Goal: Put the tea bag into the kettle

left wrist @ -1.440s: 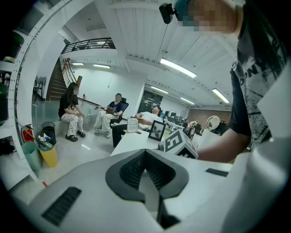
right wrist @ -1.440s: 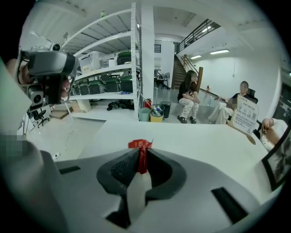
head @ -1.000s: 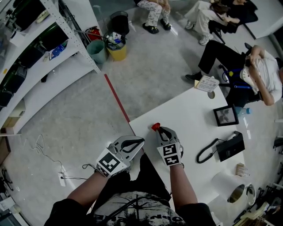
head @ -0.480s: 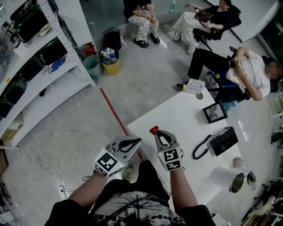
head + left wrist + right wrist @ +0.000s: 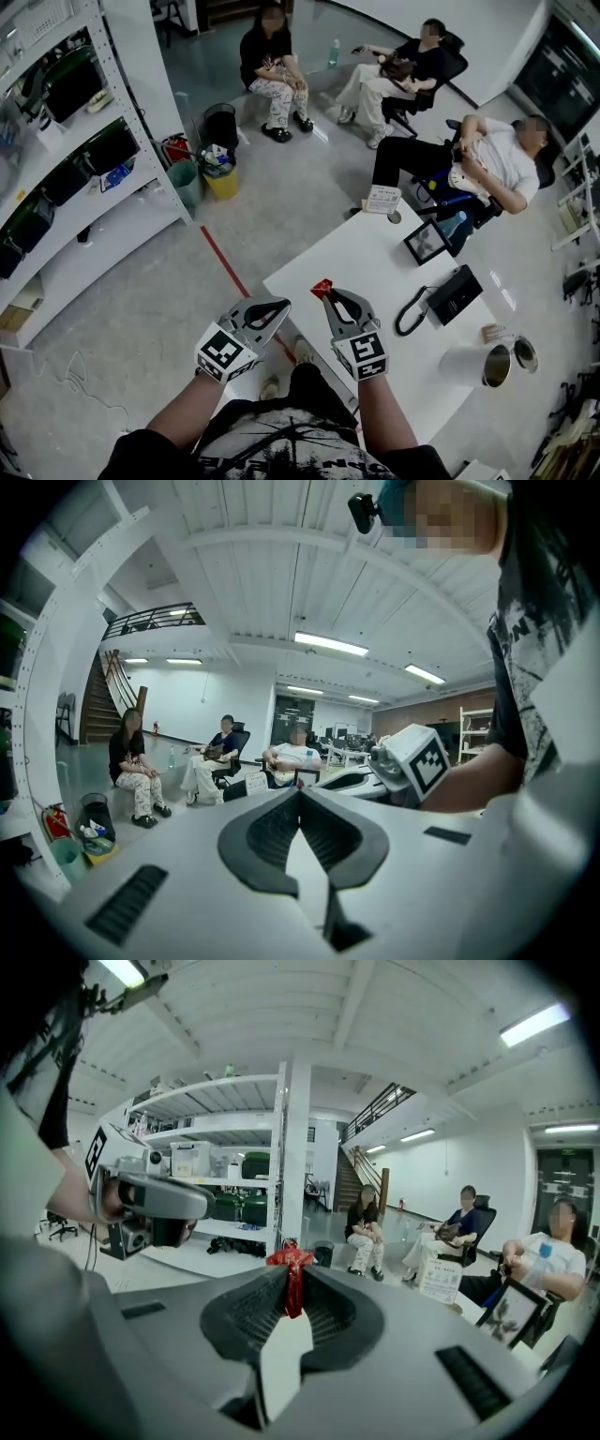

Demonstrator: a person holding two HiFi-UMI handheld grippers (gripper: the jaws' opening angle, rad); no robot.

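A red tea bag (image 5: pixel 322 288) is pinched at the tips of my right gripper (image 5: pixel 329 295), which is shut on it above the near-left corner of the white table (image 5: pixel 375 272). In the right gripper view the tea bag (image 5: pixel 291 1274) sticks up between the closed pads. My left gripper (image 5: pixel 279 307) hangs beside it over the floor, shut with nothing in it; its tips meet in the left gripper view (image 5: pixel 298 791). The steel kettle (image 5: pixel 496 366) stands open at the table's far right end, its lid (image 5: pixel 526 353) next to it.
A black telephone (image 5: pixel 456 293) with a coiled cord, a picture frame (image 5: pixel 424 242) and a card sign (image 5: pixel 382 199) lie on the table. A white roll (image 5: pixel 459 364) sits by the kettle. White shelving (image 5: pixel 84 150) and bins (image 5: pixel 221 178) stand left; three people sit beyond.
The head view has tilted up, so more of the room shows. Both grippers sit slightly farther left and lower in the picture. The right gripper still holds the tea bag.
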